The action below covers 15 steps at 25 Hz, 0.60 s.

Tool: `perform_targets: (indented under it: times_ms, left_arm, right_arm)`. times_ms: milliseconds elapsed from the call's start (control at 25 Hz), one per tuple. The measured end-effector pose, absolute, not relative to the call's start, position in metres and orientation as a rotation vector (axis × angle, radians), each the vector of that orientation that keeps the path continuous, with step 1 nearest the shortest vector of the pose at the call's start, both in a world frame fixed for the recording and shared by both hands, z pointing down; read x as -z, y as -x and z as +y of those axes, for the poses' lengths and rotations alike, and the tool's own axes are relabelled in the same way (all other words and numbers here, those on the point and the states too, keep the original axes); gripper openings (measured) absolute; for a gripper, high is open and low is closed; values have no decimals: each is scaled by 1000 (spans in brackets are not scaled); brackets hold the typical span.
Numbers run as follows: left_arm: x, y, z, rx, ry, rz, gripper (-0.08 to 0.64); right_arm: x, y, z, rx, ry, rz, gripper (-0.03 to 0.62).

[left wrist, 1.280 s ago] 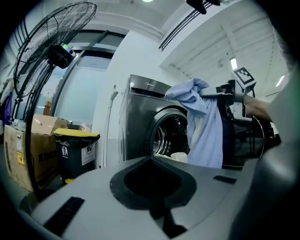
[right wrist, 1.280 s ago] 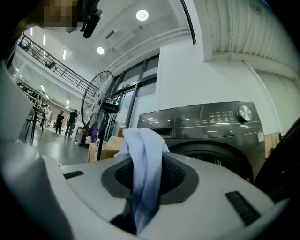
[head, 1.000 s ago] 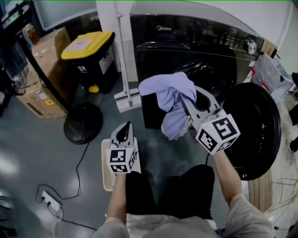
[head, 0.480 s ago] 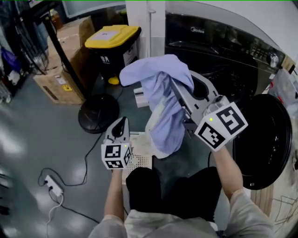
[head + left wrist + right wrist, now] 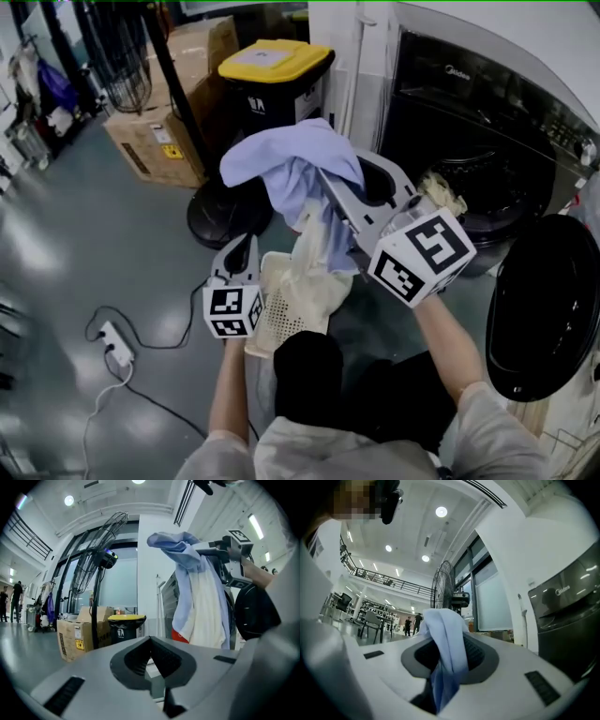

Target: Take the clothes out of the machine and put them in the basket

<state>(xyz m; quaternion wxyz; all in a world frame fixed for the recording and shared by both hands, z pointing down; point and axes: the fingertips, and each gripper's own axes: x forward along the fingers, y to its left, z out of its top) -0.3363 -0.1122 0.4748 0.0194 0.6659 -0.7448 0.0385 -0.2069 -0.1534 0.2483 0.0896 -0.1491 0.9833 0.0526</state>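
Over the white basket (image 5: 265,328) on the floor, the head view has the right gripper (image 5: 347,197) holding a blue garment (image 5: 286,159) up high. The garment's cream part hangs down across the basket's near side; whether it touches the basket cannot be told. Only that view shows the washing machine (image 5: 487,122) with its door (image 5: 548,309) swung open and a pale cloth (image 5: 439,192) lying in the drum mouth.

The right gripper view gives the grip itself. Its fingers (image 5: 501,667) are drawn close on a fold of the blue fabric, which bunches above them and trails down between them.

The left gripper view catches the garment from the side, draped over the other tool. It also takes in a standing fan (image 5: 101,541), a yellow-lidded bin (image 5: 126,619) and a cardboard box (image 5: 77,634). The left gripper (image 5: 244,251) has its fingers (image 5: 112,672) together with nothing between them.

The right forearm stretches forward with its tool tipped slightly upward. The left arm is held lower and further left, its gripper level and just beside the basket.
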Motion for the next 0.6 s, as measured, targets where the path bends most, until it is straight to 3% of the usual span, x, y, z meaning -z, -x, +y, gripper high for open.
perform_targets:
  times_ms: [600]
  left_arm:
    - [-516,373,-61,-151,-1921,-2357,18]
  right_arm:
    - [-350,277,-134,-41,375,3071,106]
